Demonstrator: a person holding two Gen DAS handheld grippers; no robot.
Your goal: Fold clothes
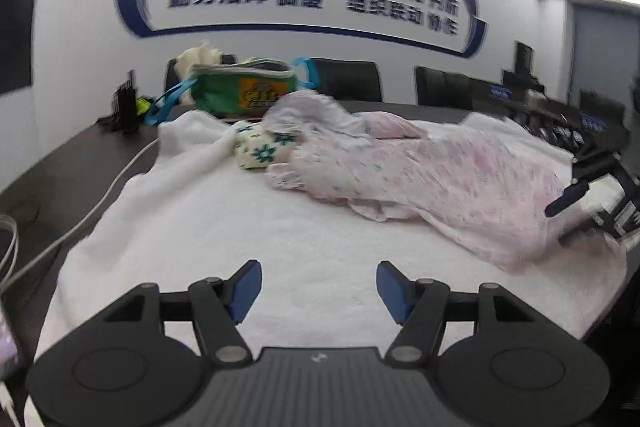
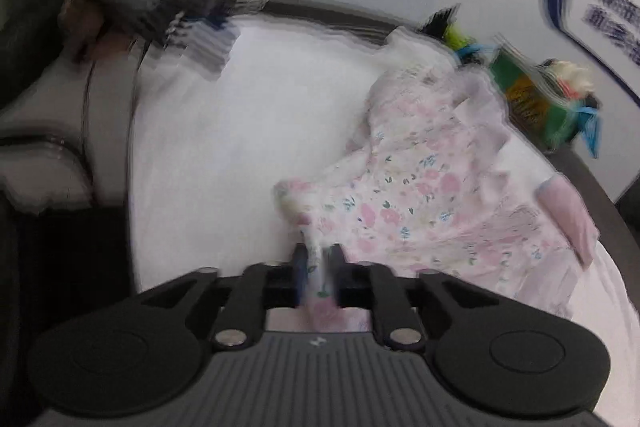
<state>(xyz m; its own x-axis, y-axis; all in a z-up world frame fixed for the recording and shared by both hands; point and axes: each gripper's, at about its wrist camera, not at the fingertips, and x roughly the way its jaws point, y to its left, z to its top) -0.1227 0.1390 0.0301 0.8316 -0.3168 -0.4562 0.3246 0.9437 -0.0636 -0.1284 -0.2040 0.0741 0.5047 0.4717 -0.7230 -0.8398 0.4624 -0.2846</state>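
Note:
A pink floral garment (image 1: 460, 183) lies crumpled across the right half of a white towel (image 1: 240, 227) spread on the table. In the right wrist view my right gripper (image 2: 318, 259) is shut on a bunched edge of the floral garment (image 2: 432, 195), the cloth running back between the pads. The right gripper (image 1: 576, 203) also shows at the right edge of the left wrist view, at the garment's near corner. My left gripper (image 1: 319, 287) hovers open over bare towel, with nothing between its blue pads. A white piece with green snowflake print (image 1: 262, 149) lies rolled beside the garment.
A green bag with blue handles (image 1: 244, 91) stands at the table's far side, with dark office chairs (image 1: 348, 79) behind it. A white cable (image 1: 100, 195) runs along the dark table to the left of the towel. The other gripper and a hand appear blurred (image 2: 132, 15).

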